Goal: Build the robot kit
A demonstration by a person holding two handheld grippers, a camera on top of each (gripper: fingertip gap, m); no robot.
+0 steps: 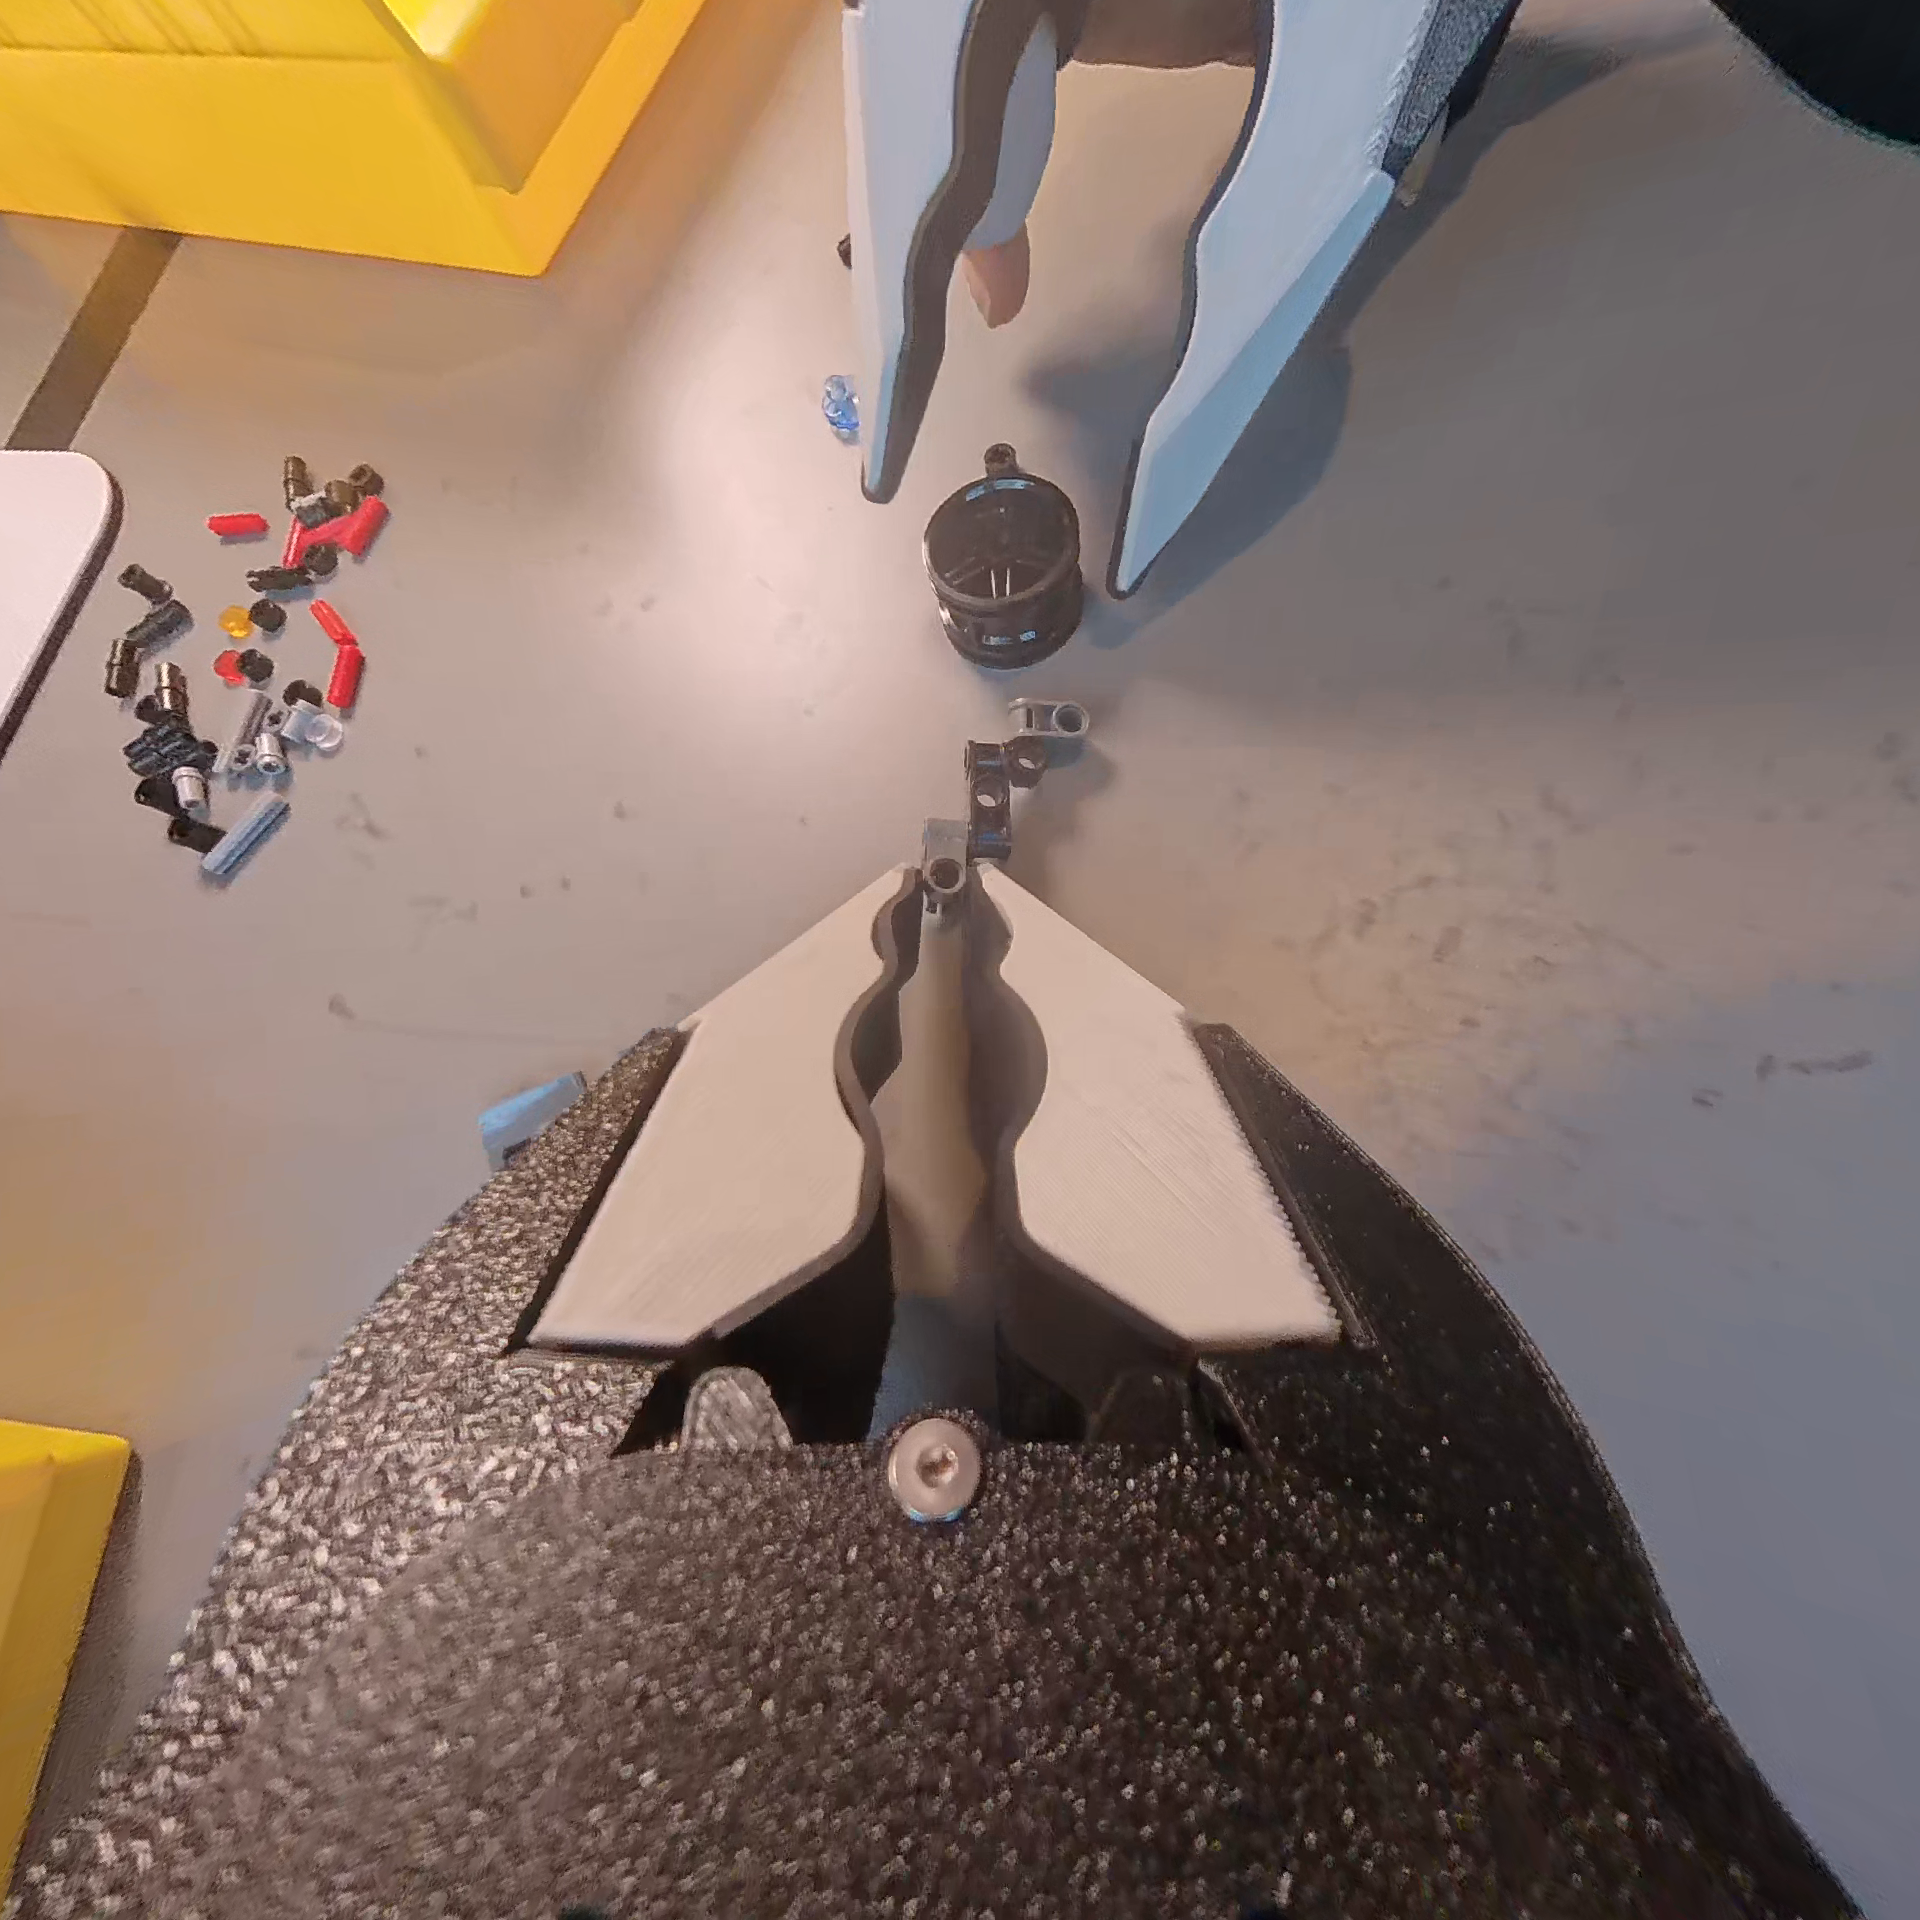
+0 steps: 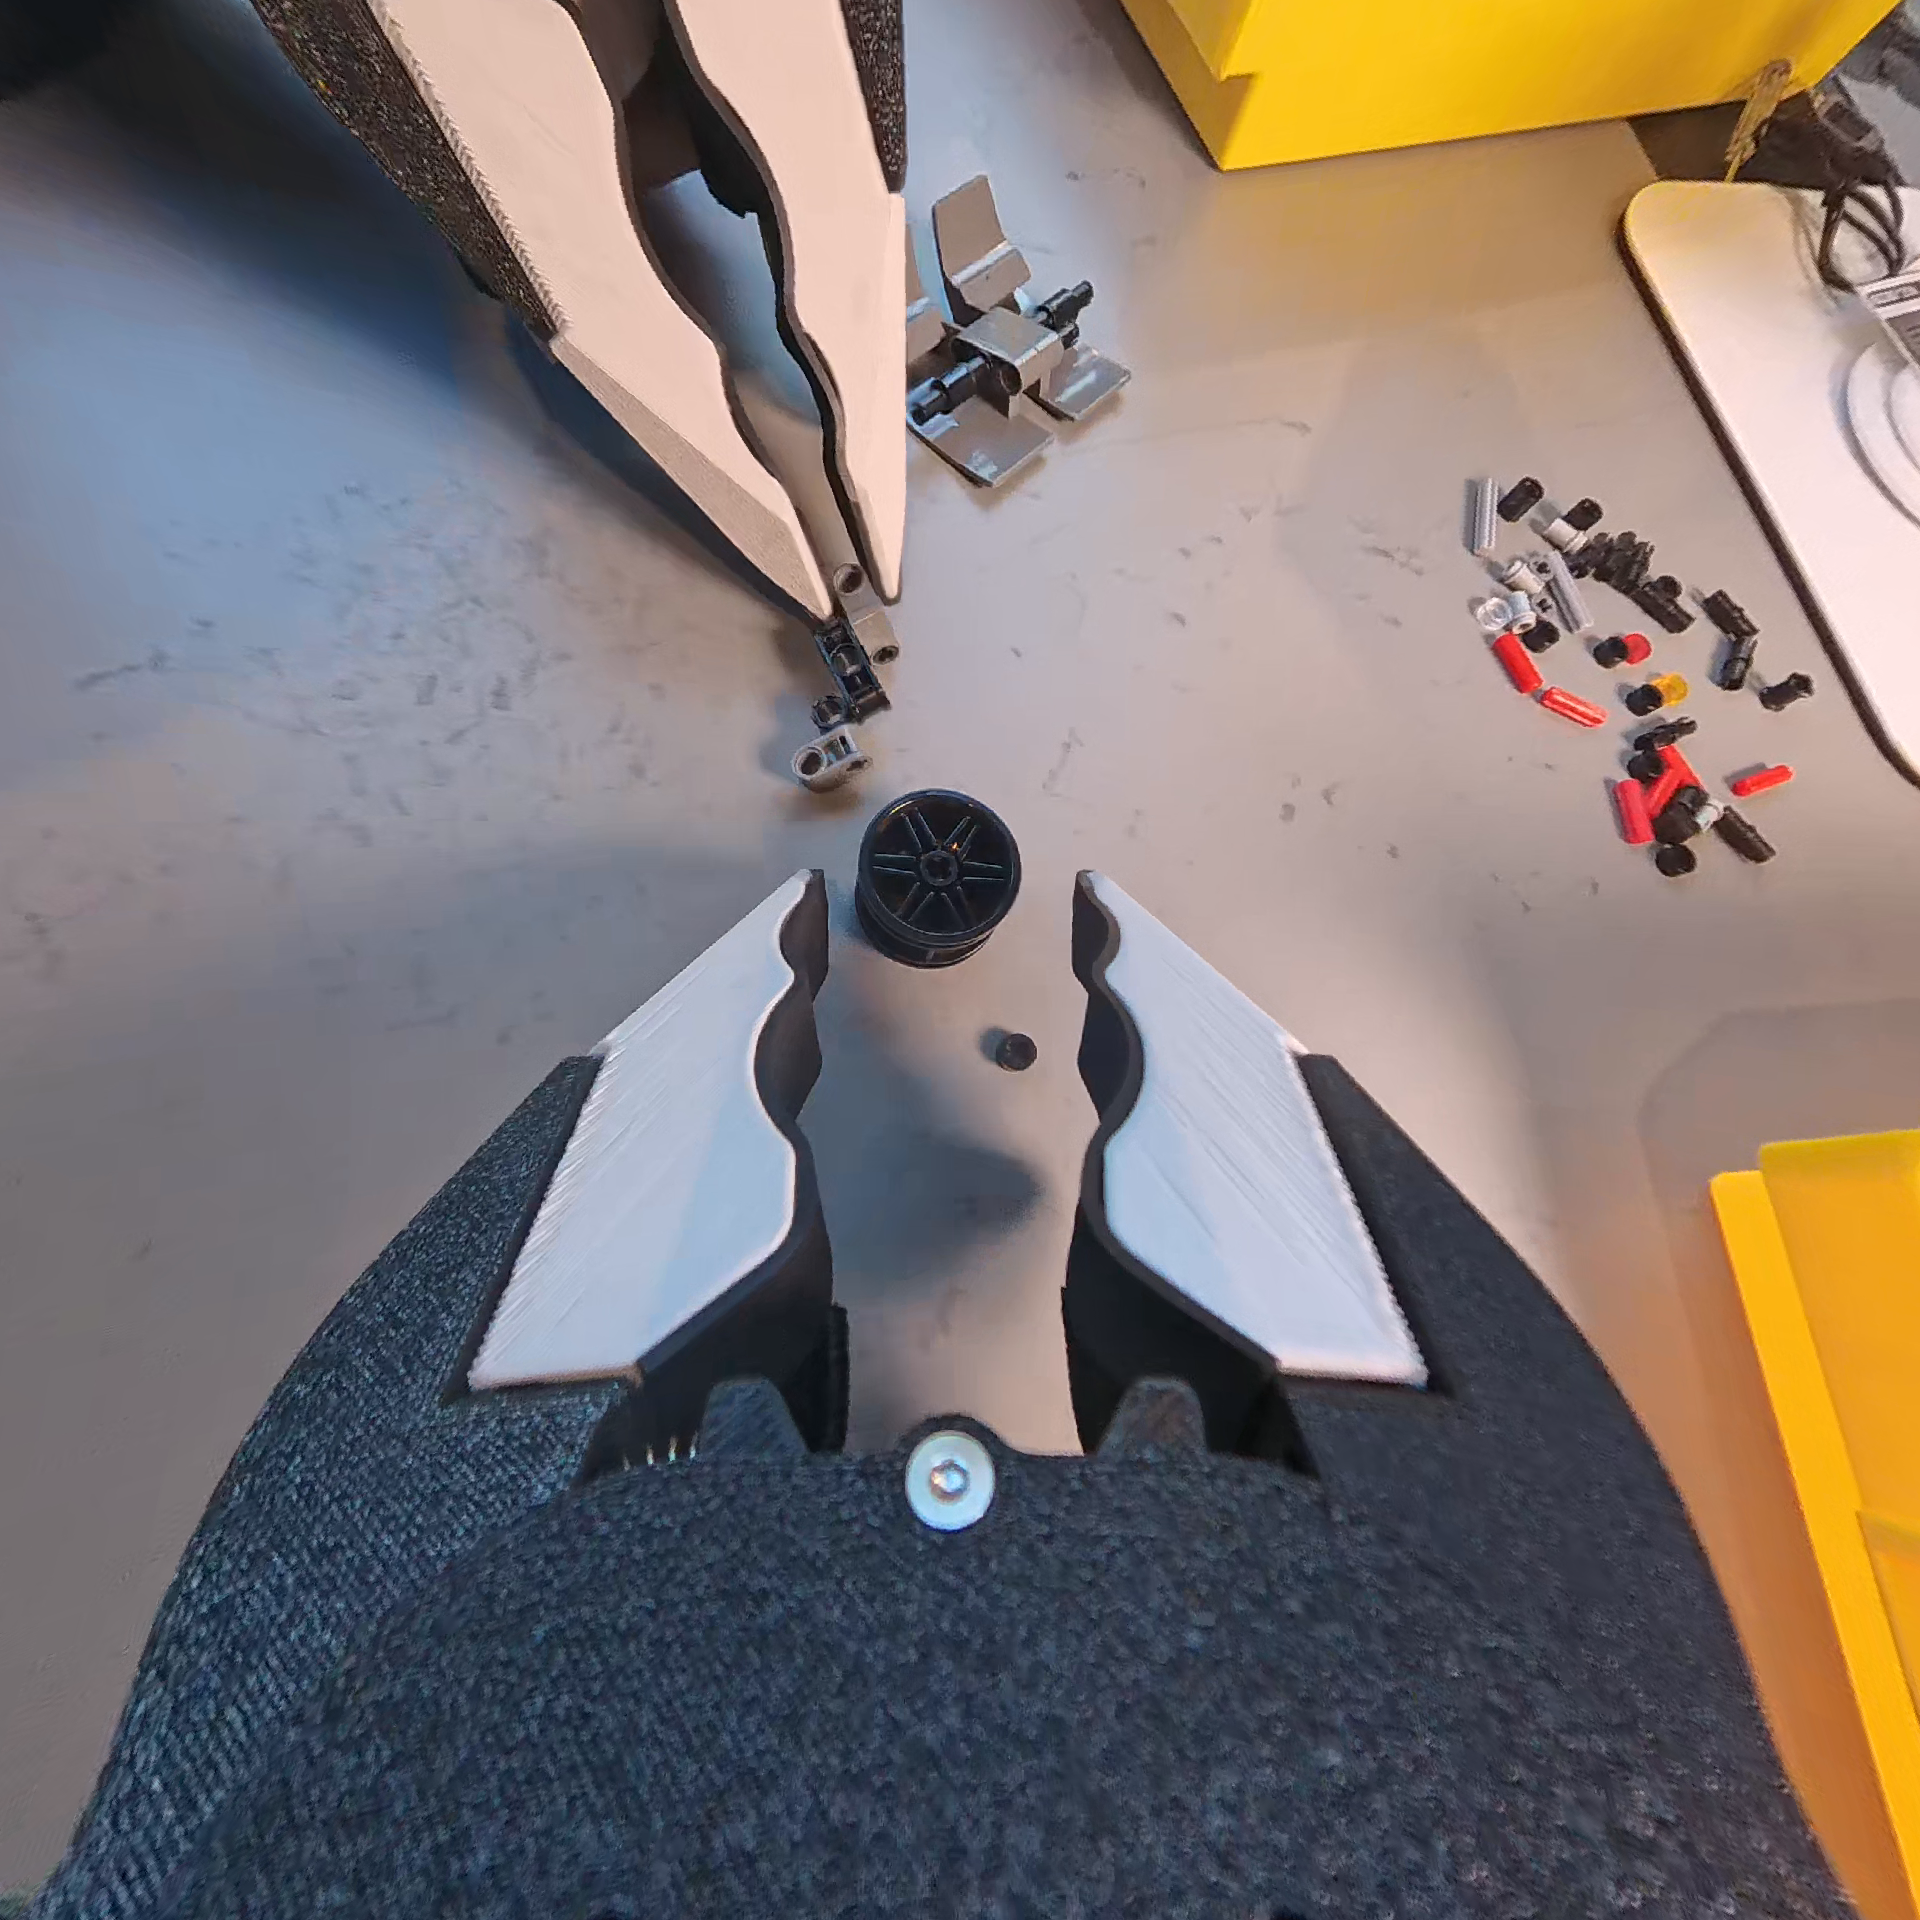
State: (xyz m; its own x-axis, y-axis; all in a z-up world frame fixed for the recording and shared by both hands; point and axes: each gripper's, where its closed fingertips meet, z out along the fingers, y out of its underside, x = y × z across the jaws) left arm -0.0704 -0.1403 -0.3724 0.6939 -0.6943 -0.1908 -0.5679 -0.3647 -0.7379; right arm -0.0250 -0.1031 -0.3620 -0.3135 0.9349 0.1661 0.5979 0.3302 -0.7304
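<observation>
Left wrist view looks down on a scuffed grey tabletop [image 1: 1455, 935], with a yellow plastic box [image 1: 312, 125] at its far left corner. Nearer, the left gripper [image 1: 951, 883] has its pale fingers pinched together on a small chain of grey and black pin connectors [image 1: 982, 810], whose free end points toward the black spoked plastic wheel hub [image 1: 1003, 582].

That hub stands on the tabletop between the tips of the right gripper [image 2: 948, 883], whose fingers are spread wide and hold nothing, neither one touching the hub. Left of the hub, across the table, lies a scatter of small red, black and grey pins [image 1: 239, 655]. Just short of the hub toward the left gripper sits a loose light grey two-hole connector [image 1: 1049, 715].

Right wrist view shows a tiny black round stud [image 2: 1013, 1049] between the open fingers, just behind the hub.
</observation>
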